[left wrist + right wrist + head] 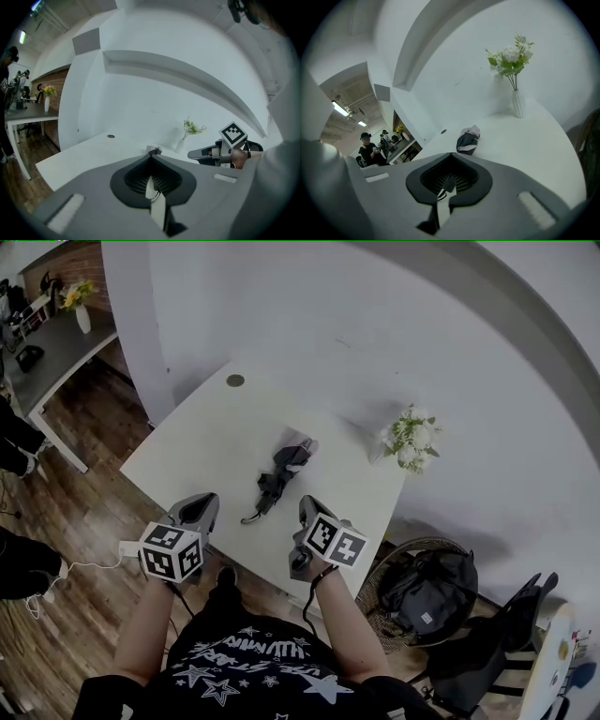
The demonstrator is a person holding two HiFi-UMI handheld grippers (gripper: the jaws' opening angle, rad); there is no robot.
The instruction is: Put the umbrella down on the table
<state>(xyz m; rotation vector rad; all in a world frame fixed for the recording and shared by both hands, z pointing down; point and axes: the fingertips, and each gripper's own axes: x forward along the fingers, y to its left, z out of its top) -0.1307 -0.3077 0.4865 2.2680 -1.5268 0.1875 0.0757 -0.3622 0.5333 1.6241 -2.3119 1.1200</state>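
A dark folded umbrella (279,474) lies on the white table (206,442), its hooked handle toward the front edge. Both grippers hover at that front edge, short of the umbrella and apart from it. My left gripper (199,508) is to the left of the handle, with its jaws shut and nothing between them. On the handle's right, my right gripper (309,508) is also shut and empty. In the left gripper view the umbrella (153,150) shows just past the closed jaw tips (151,156). The right gripper view has the umbrella (467,140) ahead of its closed tips (451,153).
A white vase of flowers (410,439) stands near the table's right edge, and a round cable hole (235,381) marks the far corner. A black backpack (427,594) in a wicker basket and a chair (525,634) stand on the floor at the right. Another desk (56,352) is at the far left.
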